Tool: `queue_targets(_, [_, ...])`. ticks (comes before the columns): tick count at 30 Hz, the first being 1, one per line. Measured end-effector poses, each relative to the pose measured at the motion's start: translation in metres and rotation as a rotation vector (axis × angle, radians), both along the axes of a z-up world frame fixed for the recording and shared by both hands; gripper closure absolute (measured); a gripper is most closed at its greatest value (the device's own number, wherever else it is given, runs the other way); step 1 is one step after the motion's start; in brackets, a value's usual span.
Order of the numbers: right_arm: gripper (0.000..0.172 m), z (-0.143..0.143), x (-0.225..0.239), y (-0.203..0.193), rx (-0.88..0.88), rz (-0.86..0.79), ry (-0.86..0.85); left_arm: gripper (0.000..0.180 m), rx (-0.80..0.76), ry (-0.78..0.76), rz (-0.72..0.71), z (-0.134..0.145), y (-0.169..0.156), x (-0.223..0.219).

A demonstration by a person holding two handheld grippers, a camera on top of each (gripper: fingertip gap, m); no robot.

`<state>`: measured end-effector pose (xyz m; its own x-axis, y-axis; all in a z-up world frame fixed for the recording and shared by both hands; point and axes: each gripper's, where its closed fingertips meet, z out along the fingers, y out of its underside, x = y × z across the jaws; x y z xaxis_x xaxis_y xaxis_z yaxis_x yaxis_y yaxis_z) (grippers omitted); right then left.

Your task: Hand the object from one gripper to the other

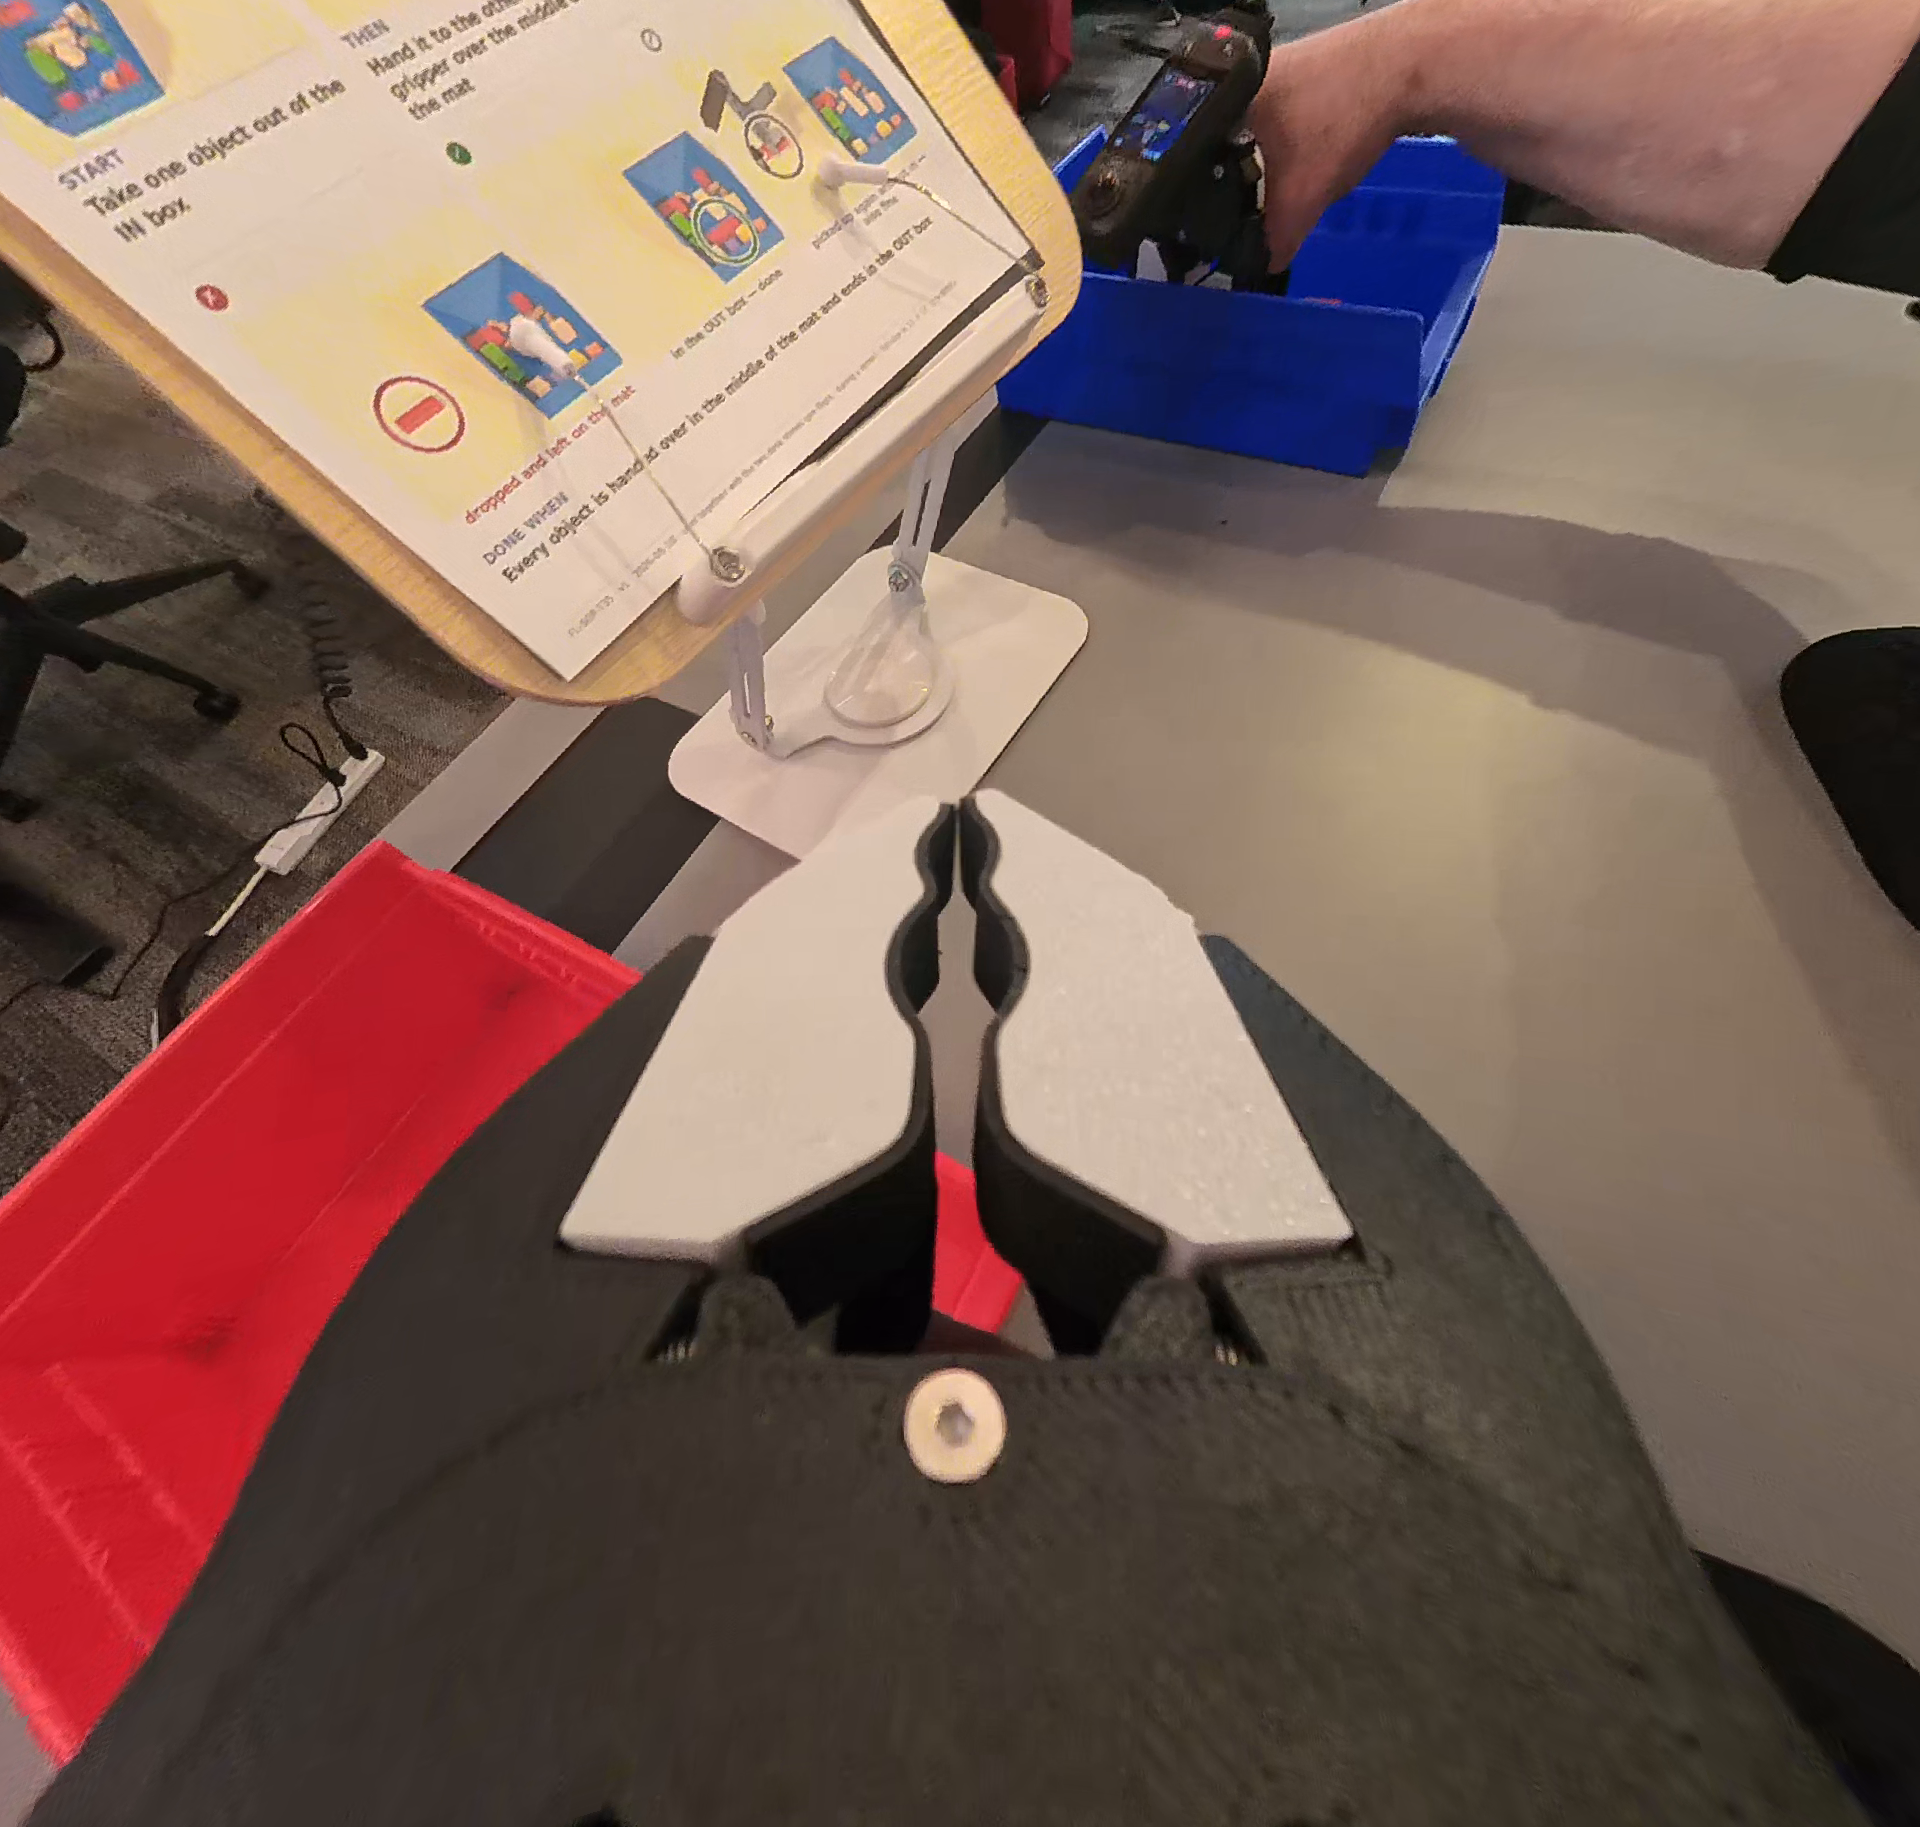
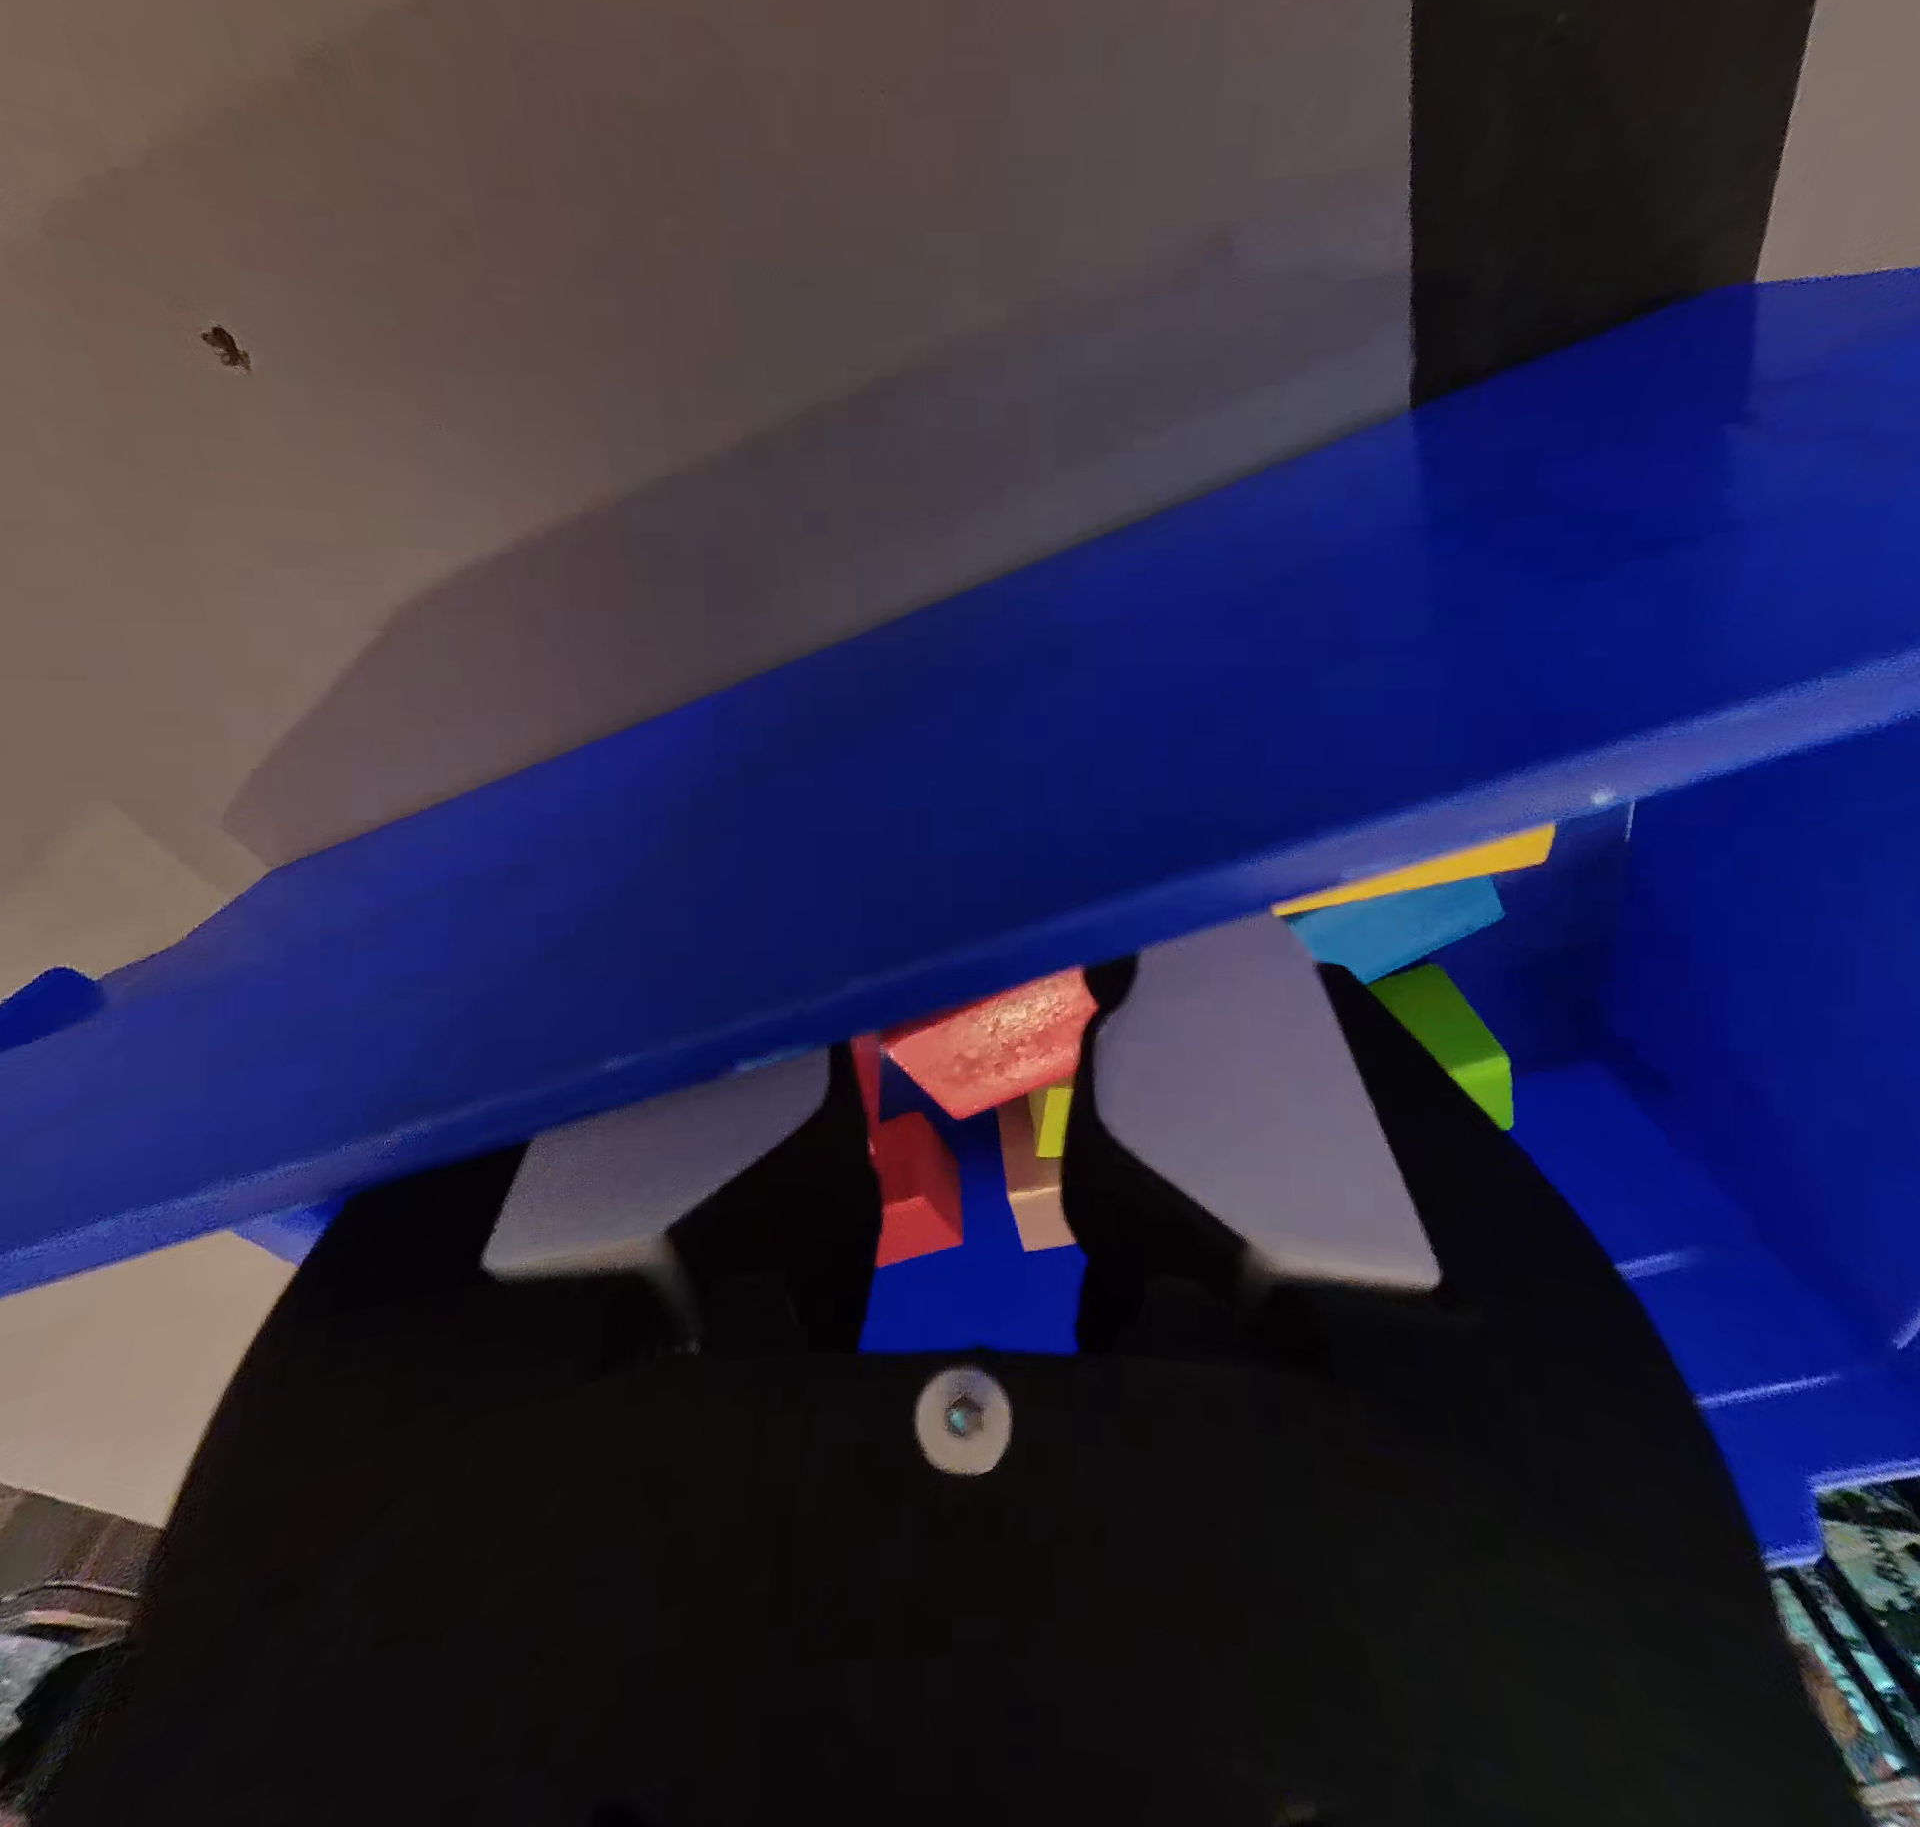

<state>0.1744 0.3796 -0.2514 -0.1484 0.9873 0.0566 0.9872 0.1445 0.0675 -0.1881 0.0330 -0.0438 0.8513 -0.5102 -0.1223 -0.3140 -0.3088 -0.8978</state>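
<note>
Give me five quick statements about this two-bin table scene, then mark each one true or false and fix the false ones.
1. The left tool has its fingers together with nothing between them. True.
2. The right tool reaches into the red plastic bin. False: it reaches into the blue plastic bin.
3. The blue bin holds coloured blocks. True.
4. The instruction board on its white stand lies flat. False: it is tilted.
5. A block lies on the grey tabletop. False: none shows.
</note>
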Motion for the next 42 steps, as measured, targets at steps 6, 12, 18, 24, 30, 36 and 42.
queue_targets(6, [0.12, 0.048, 0.006, -0.01, 0.05, -0.1, 0.078, 0.161, -0.091, 0.128, 0.132, -0.02, -0.005, -0.048])
queue_targets(12, [0.13, 0.16, -0.019, -0.05, 0.169, -0.258, 0.368, 0.138, -0.422, 0.35, 0.299, -0.089, -0.011, -0.129])
queue_targets(18, [0.133, 0.199, -0.092, -0.122, 0.22, -0.148, 0.618, 0.132, -0.897, 0.166, 0.569, -0.167, -0.028, -0.168])
queue_targets(24, [0.136, 0.18, -0.135, -0.156, 0.18, -0.058, 0.654, 0.123, -1.035, 0.079, 0.669, -0.205, -0.018, -0.175])
queue_targets(30, [0.136, 0.176, -0.141, -0.157, 0.177, -0.04, 0.664, 0.131, -1.127, 0.067, 0.732, -0.227, -0.019, -0.186])
queue_targets(36, [0.137, 0.176, -0.144, -0.163, 0.17, -0.007, 0.681, 0.14, -1.016, 0.175, 0.414, -0.225, 0.0, -0.158])
queue_targets(42, [0.138, 0.173, -0.149, -0.17, 0.164, 0.017, 0.68, 0.127, -1.079, 0.225, 0.427, -0.226, -0.017, -0.162])
